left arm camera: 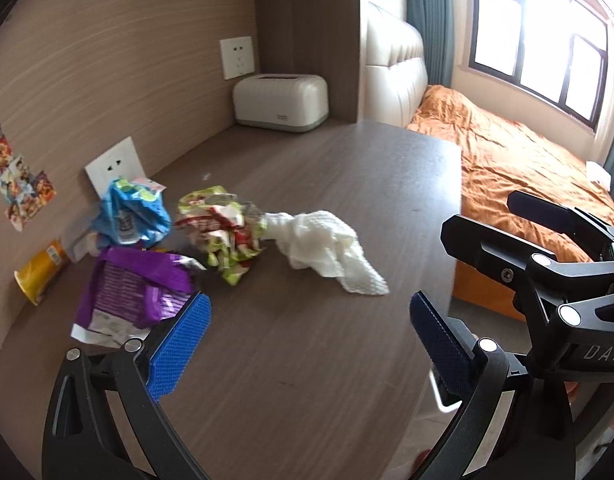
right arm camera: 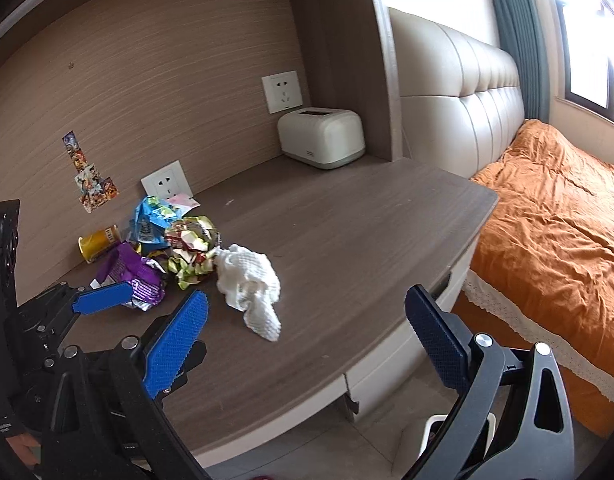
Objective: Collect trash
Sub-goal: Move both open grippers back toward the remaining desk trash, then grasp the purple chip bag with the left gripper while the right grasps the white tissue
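A pile of trash lies at the left of the brown desk (left arm camera: 327, 380): a crumpled white paper towel (left arm camera: 327, 248) (right arm camera: 249, 280), a green-and-red wrapper (left arm camera: 223, 232) (right arm camera: 191, 248), a blue bag (left arm camera: 131, 212) (right arm camera: 153, 220), a purple bag (left arm camera: 135, 284) (right arm camera: 131, 272) and a yellow tube (left arm camera: 41, 272) (right arm camera: 97, 242) on its side by the wall. My left gripper (left arm camera: 309, 346) hangs open just short of the pile, its left pad (right arm camera: 103, 298) beside the purple bag. My right gripper (right arm camera: 307, 340) is open too, nearer the desk's front edge, holding nothing.
A white toaster-like box (left arm camera: 281, 102) (right arm camera: 321, 136) stands in the far corner of the desk. Wall sockets (right arm camera: 167, 182) sit behind the pile. A bed with an orange cover (right arm camera: 555, 220) lies to the right. A white container (right arm camera: 431, 432) shows on the floor, partly hidden.
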The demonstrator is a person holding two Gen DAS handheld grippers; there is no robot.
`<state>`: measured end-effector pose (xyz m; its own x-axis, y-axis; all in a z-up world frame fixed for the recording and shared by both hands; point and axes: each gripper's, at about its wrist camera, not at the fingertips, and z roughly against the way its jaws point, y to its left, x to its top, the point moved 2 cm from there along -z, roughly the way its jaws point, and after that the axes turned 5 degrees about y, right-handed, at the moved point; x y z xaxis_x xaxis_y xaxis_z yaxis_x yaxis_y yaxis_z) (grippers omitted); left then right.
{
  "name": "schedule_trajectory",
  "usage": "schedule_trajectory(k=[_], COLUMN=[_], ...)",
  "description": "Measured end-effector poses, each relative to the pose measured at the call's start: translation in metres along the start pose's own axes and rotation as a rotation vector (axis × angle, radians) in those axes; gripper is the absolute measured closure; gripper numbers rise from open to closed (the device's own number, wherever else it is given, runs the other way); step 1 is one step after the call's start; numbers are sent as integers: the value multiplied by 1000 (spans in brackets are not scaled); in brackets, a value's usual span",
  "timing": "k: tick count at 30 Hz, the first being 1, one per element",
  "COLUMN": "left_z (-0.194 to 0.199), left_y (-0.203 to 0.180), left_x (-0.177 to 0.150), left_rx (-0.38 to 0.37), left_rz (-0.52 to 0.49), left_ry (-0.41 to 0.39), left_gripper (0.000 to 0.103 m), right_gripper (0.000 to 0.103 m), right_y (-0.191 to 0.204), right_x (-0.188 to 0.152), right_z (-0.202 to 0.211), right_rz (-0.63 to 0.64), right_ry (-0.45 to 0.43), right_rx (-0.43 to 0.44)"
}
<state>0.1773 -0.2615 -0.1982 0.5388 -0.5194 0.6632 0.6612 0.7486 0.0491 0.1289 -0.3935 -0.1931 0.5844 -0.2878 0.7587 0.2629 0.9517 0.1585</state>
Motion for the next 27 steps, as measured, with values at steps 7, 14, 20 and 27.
schedule_trajectory(k=[7, 14, 20, 27], left_z=[-10, -15, -37, -65], left_y=[62, 105, 109, 114], left_x=[-8, -6, 2, 8], left_rx=[130, 118, 113, 116], left_rz=[32, 110, 84, 59], left_ry=[40, 37, 51, 110], left_gripper=[5, 5, 5, 5], right_gripper=[4, 4, 4, 4], right_y=[27, 32, 40, 45], right_x=[7, 9, 12, 12], right_z=[-48, -80, -102, -120], right_rz=[1, -30, 30, 88], right_ry=[77, 132, 161, 198], right_rx=[-13, 0, -20, -47])
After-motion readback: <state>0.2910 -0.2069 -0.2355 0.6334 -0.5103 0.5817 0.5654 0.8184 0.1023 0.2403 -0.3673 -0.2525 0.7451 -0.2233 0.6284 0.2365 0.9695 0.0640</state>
